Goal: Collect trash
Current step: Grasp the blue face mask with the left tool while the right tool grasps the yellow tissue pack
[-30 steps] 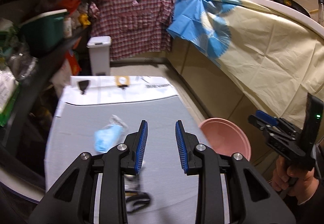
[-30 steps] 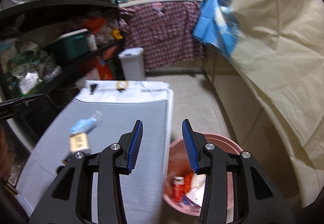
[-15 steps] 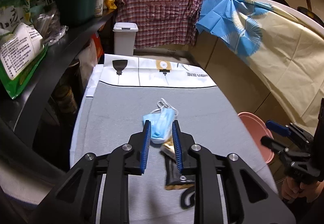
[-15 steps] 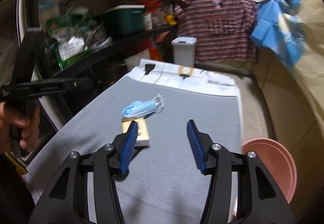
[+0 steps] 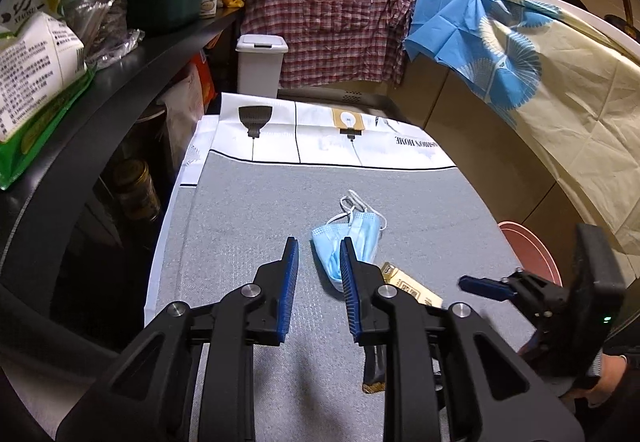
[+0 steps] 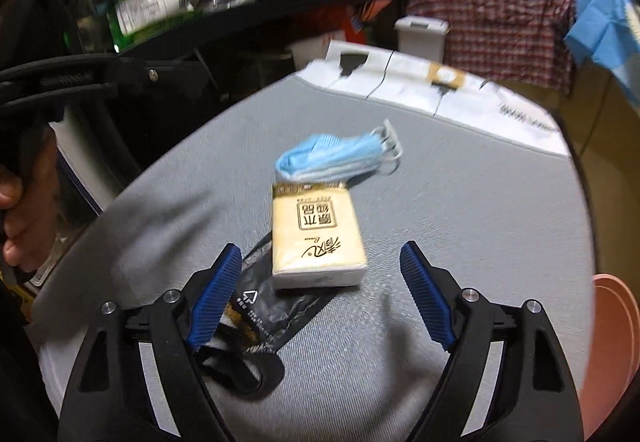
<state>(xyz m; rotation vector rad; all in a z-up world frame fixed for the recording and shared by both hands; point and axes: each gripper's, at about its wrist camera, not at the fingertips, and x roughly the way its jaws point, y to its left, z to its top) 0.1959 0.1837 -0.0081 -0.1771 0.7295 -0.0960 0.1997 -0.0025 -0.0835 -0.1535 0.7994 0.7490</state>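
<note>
Spread wider now, the right tool [image 6: 320, 294] is brought over the tissue pack [image 6: 316, 238]; the left tool [image 5: 319, 274] is held released, empty, beside the blue mask [image 5: 352, 242].

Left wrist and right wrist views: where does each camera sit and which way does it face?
Left wrist: on the left gripper, facing along the grey table at the blue mask; the right gripper shows.
Right wrist: on the right gripper, facing the tissue pack; a hand shows.
Shared: mask, pack, white bin.
</note>
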